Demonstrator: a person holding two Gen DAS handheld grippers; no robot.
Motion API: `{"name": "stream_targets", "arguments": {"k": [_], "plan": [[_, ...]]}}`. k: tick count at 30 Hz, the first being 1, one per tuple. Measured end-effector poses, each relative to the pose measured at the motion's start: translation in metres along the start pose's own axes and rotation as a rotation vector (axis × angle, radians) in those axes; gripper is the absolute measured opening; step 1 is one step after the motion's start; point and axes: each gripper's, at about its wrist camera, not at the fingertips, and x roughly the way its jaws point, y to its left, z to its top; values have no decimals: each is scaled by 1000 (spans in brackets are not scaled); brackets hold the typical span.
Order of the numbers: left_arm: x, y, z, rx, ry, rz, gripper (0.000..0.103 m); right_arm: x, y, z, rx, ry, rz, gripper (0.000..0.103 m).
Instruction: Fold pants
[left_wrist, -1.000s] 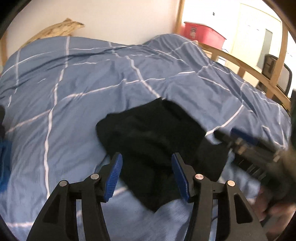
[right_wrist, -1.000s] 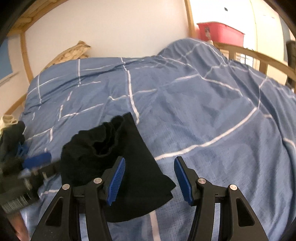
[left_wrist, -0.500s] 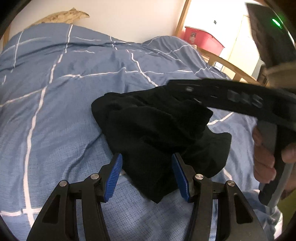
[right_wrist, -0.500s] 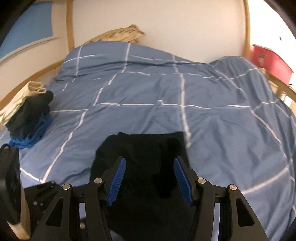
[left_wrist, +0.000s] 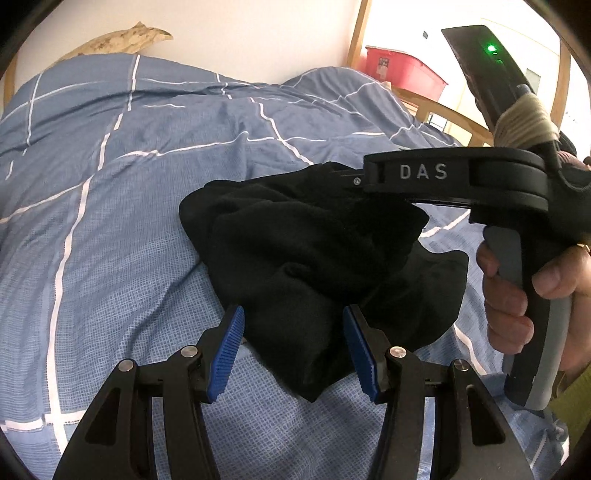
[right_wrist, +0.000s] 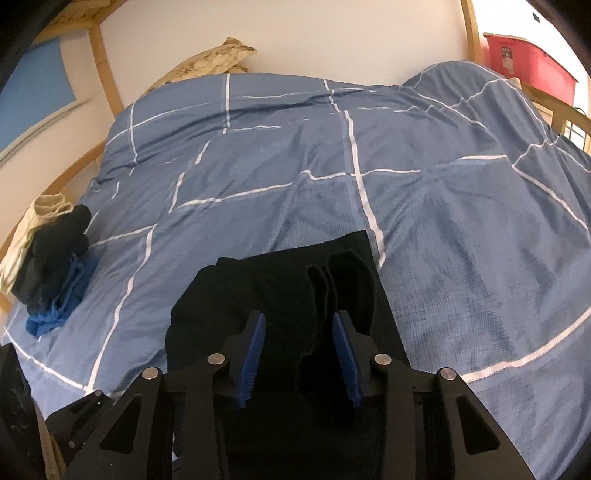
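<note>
Black pants (left_wrist: 314, 251) lie crumpled on a blue duvet with white lines (left_wrist: 129, 221). My left gripper (left_wrist: 293, 350) hovers open just over their near corner, one blue pad on each side of the fabric. Seen from the left wrist, my right gripper (left_wrist: 443, 181) reaches in from the right, held by a hand (left_wrist: 517, 295), its tips buried in the far edge of the pants. In the right wrist view the right gripper (right_wrist: 299, 354) sits low over the pants (right_wrist: 280, 280). Its jaws are closing with ridges of black fabric between the pads, which stand a little apart.
A pile of beige, black and blue clothes (right_wrist: 48, 258) sits at the duvet's (right_wrist: 295, 166) left edge. A patterned pillow (right_wrist: 210, 61) leans on the back wall. A wooden bed rail (left_wrist: 447, 110) and a red bin (left_wrist: 402, 72) stand at the far right.
The right gripper swung in from the side over the pants, sank onto the fabric, and its jaws narrowed. The left gripper dipped slightly and stayed open.
</note>
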Motion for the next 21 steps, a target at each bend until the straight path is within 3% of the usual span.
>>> {"name": "stream_targets", "arguments": {"k": [9, 14, 17, 21], "plan": [[2, 1, -1, 2, 10, 9, 54, 21, -16, -2, 76, 50, 64, 39], [4, 1, -2, 3, 18, 11, 54, 24, -22, -3, 91, 62, 94, 20], [4, 1, -2, 4, 17, 12, 54, 14, -23, -2, 86, 23, 91, 13], [6, -1, -3, 18, 21, 16, 57, -10, -34, 5, 117, -72, 41, 10]]}}
